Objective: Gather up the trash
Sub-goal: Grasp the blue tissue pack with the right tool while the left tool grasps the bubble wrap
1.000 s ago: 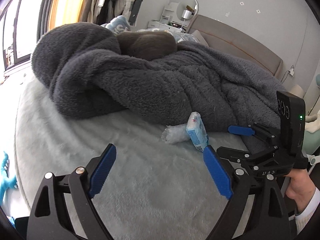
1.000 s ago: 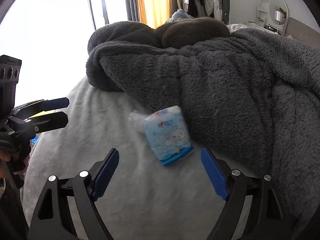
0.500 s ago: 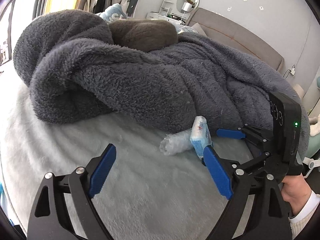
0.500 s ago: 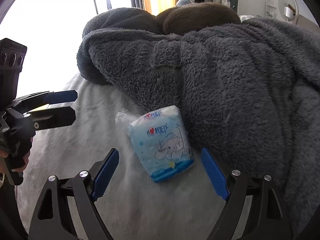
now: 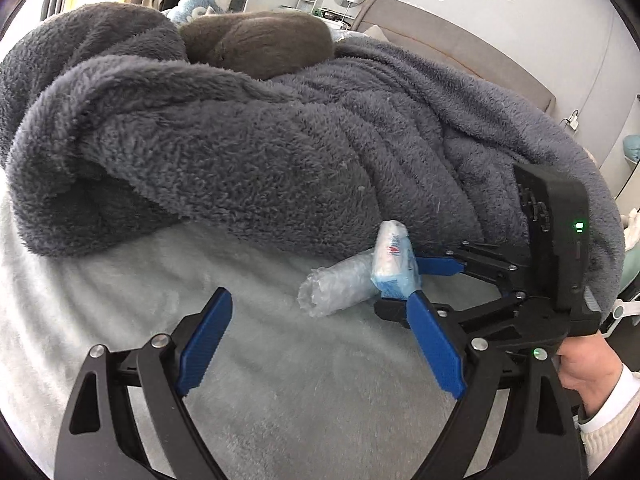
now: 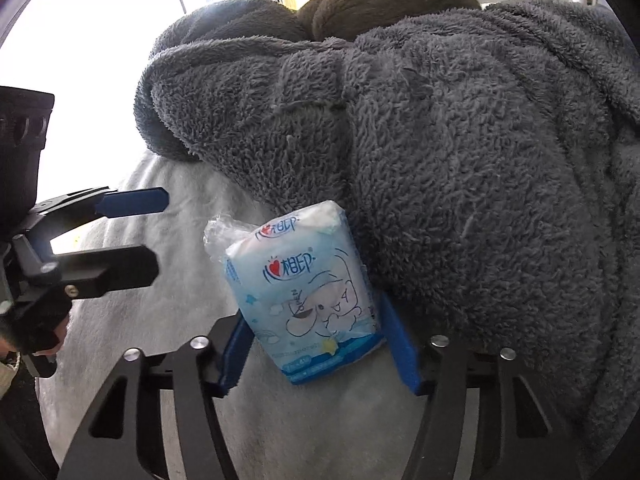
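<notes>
Right gripper (image 6: 316, 354) is closing its jaws around the tissue pack (image 6: 308, 292), which lies on the bed (image 5: 280, 360) against the near edge of the blanket (image 5: 280, 140). Left gripper (image 5: 320, 344) hangs wide apart, empty. Nothing is lifted yet (a crumpled wrapper (image 5: 336, 288) waits left of the pack).

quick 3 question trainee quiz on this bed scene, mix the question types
1. True or false: the left gripper holds nothing.
2. The tissue pack sits between the fingers of which gripper? A) left B) right
3. What lies right behind the pack on the bed sheet?

Key
1. True, its jaws stand wide apart.
2. B; its jaws are closing on the pack.
3. A crumpled clear plastic wrapper, against the grey fleece blanket.
</notes>
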Tool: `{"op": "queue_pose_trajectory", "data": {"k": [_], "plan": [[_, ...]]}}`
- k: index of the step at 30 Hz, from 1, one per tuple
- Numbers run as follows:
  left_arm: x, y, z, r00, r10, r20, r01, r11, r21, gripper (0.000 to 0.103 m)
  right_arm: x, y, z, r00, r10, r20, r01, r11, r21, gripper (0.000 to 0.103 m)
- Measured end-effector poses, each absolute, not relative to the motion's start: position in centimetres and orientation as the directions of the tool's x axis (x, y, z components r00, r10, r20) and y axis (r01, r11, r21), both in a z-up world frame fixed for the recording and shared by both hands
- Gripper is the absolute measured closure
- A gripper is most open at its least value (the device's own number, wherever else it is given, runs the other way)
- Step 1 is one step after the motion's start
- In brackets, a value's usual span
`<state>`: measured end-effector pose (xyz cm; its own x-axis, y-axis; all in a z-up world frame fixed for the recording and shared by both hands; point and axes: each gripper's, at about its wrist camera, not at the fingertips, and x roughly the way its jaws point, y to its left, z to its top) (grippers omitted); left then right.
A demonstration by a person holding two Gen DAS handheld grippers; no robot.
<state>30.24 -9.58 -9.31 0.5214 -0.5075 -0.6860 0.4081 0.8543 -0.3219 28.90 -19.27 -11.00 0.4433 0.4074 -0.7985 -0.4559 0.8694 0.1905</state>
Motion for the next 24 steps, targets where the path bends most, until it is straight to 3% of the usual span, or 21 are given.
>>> {"op": "queue_pose_trajectory", "data": {"k": [24], "plan": [[31.0,-13.8,-10.8,0.53,-0.455,-0.716,0.378,0.882,-0.281,0.012,25.7,-26.7,-7.6,0.524,0.472,-0.709,-0.387,0.874,0.295,0.043]]}}
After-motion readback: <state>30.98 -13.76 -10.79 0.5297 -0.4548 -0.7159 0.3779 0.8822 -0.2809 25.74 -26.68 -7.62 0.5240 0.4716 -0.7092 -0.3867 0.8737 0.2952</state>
